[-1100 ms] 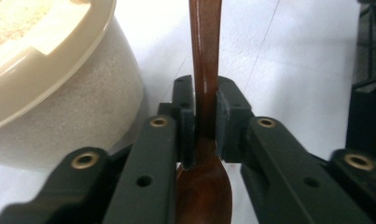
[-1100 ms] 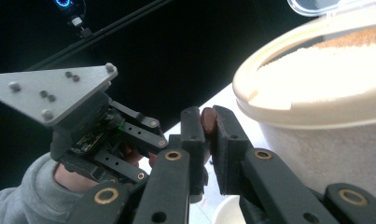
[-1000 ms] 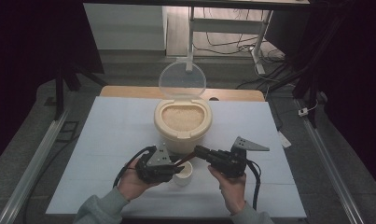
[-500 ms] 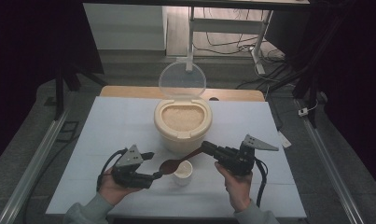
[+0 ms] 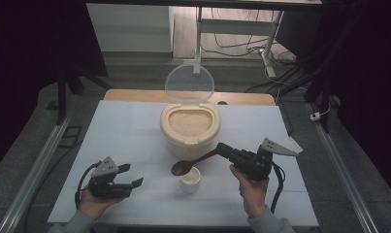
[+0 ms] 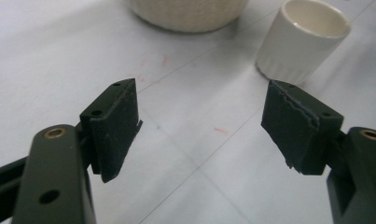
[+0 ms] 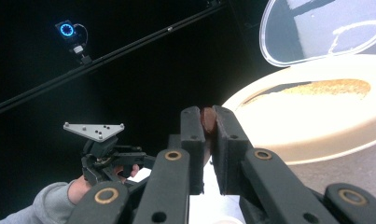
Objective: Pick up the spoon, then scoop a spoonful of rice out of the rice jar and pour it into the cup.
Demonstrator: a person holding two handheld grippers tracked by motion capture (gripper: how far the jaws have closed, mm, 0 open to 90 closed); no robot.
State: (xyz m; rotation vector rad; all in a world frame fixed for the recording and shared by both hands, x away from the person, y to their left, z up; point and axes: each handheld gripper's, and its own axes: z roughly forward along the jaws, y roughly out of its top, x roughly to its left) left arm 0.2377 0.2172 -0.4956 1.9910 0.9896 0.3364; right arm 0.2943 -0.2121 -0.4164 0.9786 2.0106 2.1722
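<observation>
Right claw (image 5: 223, 149) clamps the spoon (image 5: 193, 163) handle; its bowl hangs just over the cup (image 5: 190, 178), handle slanting up-right. Left claw (image 5: 133, 175), jaws just opened and empty, sits left of the cup.
</observation>
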